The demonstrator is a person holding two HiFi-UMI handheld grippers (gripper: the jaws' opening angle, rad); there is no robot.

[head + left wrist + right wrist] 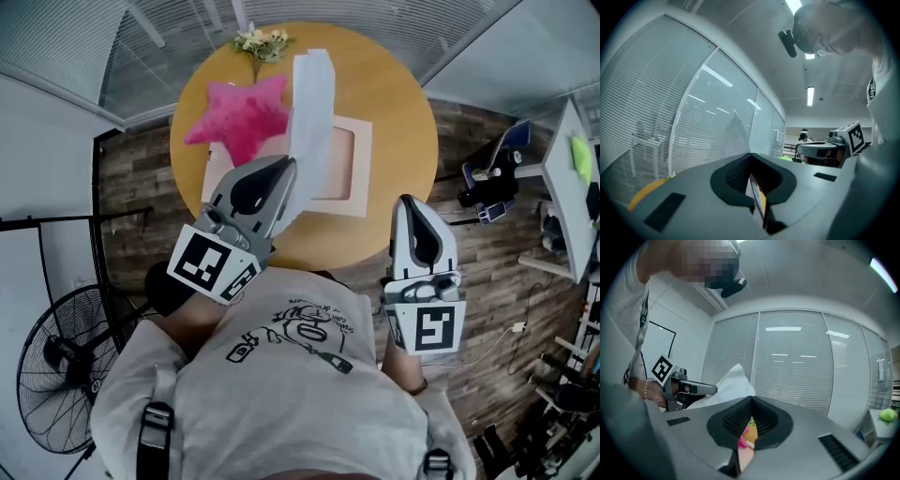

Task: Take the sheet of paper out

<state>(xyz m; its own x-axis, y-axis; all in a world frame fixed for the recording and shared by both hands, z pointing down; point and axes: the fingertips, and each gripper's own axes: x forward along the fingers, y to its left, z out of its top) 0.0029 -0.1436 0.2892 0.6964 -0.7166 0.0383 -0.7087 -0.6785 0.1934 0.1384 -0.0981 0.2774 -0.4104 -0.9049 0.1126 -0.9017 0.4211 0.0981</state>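
My left gripper (291,165) is shut on the lower edge of a white sheet of paper (312,103) and holds it up above a flat beige-pink envelope (345,167) that lies on the round wooden table (394,103). In the left gripper view the sheet (733,136) rises from the closed jaw tips of the left gripper (751,154). My right gripper (405,201) hovers at the table's near right edge, apart from the envelope, its jaws shut with nothing between them. The right gripper view, past the right gripper (751,399), shows the sheet (733,379) in the left gripper (711,389).
A pink star-shaped cushion (239,117) lies left of the envelope, with a small bunch of flowers (261,41) at the table's far edge. A floor fan (56,366) stands at the near left. A chair (492,178) and a cluttered desk (567,187) stand at the right.
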